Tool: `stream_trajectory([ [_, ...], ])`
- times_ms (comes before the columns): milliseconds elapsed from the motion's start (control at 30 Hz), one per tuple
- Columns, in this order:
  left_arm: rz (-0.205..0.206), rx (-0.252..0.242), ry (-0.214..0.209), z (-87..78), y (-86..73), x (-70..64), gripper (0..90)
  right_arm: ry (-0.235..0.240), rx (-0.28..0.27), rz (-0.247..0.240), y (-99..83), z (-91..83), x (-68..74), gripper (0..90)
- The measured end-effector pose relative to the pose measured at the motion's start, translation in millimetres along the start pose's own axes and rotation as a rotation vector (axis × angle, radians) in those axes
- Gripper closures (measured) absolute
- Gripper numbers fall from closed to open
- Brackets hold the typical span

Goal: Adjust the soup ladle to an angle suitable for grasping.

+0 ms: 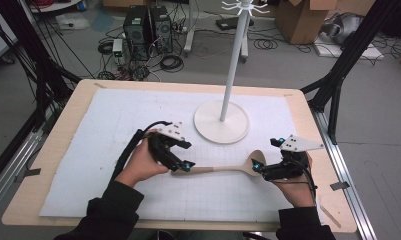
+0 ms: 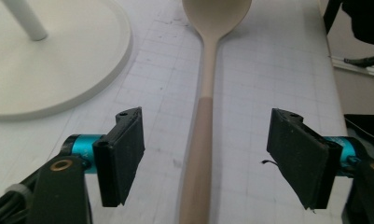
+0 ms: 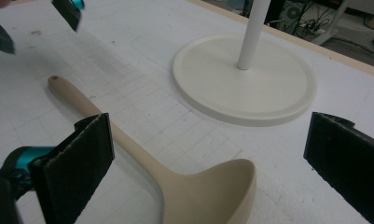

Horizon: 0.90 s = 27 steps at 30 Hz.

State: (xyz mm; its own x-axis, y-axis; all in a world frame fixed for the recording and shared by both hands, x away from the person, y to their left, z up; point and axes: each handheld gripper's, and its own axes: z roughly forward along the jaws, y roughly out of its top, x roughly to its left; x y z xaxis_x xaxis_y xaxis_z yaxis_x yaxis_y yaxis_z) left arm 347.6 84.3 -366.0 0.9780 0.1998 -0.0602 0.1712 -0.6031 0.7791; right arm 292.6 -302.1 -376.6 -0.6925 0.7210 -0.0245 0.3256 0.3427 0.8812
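Ladle [image 1: 228, 168] is the landmark: one beige ladle lies flat on the white gridded mat [image 1: 113, 125] that covers the counter [image 1: 53, 145], its bowl pointing toward the person's right and its handle end toward the left. Just beyond the ladle's bowl stands one white stand [image 1: 222, 122], a round base with a thin pole rising from it; the two look near each other but apart.

Two tools are at work. The left tool [image 1: 184, 156] sits at the ladle's handle end, and in the left gripper view its jaws stand wide apart with the handle running up between them, neither pad touching it. The right tool [image 1: 264, 159] sits at the ladle's bowl end; in the right gripper view its jaws are likewise spread wide, the bowl [image 3: 222, 186] lying between them and untouched.

As I judge it, the step in hand is the approach to a pick-up, with both tools lined up on the ladle and no grip yet made. The next move likely calls for lowering one tool so its pads straddle the handle squarely, then closing on it before lifting, perhaps toward the stand.
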Motion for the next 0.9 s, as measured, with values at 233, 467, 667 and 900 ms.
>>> stream_trajectory([
  [233, -0.052, -0.116, 0.117, -55.4, -38.5, -6.5, 18.2, 0.001, 0.005, 0.000, -0.3, 0.6, -0.4, 0.3],
  [467, -0.108, -0.174, 0.210, -89.7, -70.4, -4.2, 12.8, 0.000, 0.013, 0.000, -1.2, 2.4, -0.3, 0.3],
  [667, -0.110, -0.182, 0.238, -99.8, -80.5, -5.1, 8.7, 0.003, 0.016, -0.001, -1.4, 3.4, -0.7, 0.3],
  [900, -0.114, -0.191, 0.251, -104.5, -85.1, -6.8, 3.5, 0.010, 0.007, 0.005, -1.2, 3.5, -2.0, 0.3],
])
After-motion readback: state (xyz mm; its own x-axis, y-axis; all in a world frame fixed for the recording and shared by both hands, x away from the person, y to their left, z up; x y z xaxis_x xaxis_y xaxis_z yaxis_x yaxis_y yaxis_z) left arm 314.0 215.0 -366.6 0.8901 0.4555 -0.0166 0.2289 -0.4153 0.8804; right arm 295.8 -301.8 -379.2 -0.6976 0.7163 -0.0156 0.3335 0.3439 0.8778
